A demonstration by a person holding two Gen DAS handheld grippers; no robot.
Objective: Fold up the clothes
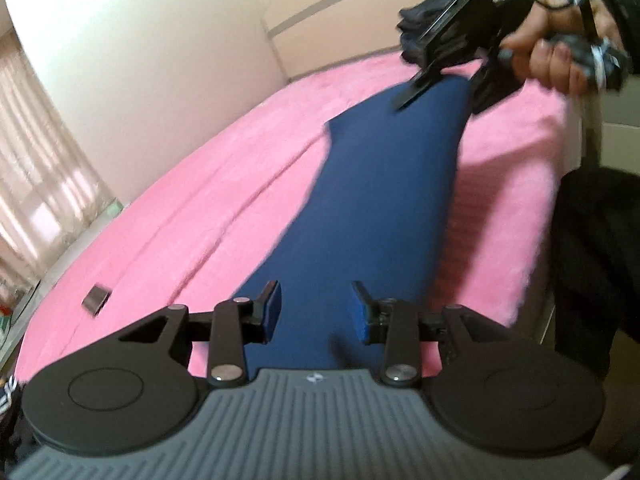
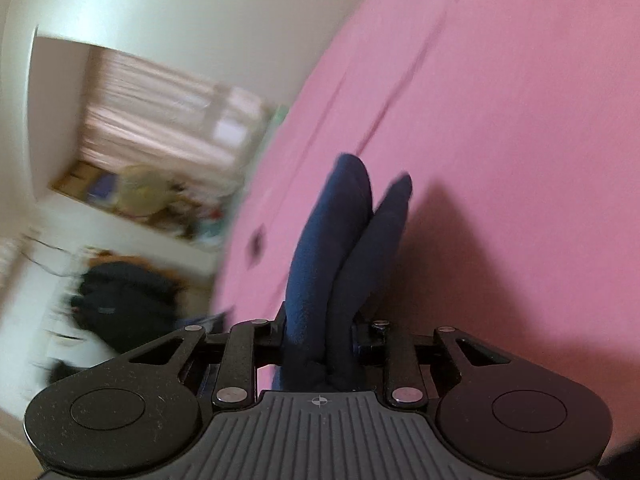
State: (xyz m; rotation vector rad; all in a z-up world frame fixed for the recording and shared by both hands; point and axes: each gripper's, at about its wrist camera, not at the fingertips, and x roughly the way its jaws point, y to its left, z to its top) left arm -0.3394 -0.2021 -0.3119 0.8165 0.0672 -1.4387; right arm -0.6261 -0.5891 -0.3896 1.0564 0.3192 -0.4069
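A navy garment (image 1: 360, 208) lies in a long strip on the pink bed cover (image 1: 200, 200). My left gripper (image 1: 316, 314) is at its near end. The cloth fills the gap between the blue pads (image 1: 272, 312) and runs taut to the far end. There my right gripper (image 1: 444, 92), held by a person's hand (image 1: 556, 60), is raised above the bed. In the right wrist view that gripper (image 2: 320, 340) is shut on two bunched folds of the garment (image 2: 340, 232), which stick out past its fingers over the bed cover (image 2: 500, 120).
A small dark block (image 1: 96, 300) lies on the bed cover to the left, also seen as the block (image 2: 256, 242). Curtains (image 1: 40, 160) and a pale wall stand beyond the bed. The person's dark clothing (image 1: 592, 260) is at the right edge. A dark bag (image 2: 120, 308) sits off the bed.
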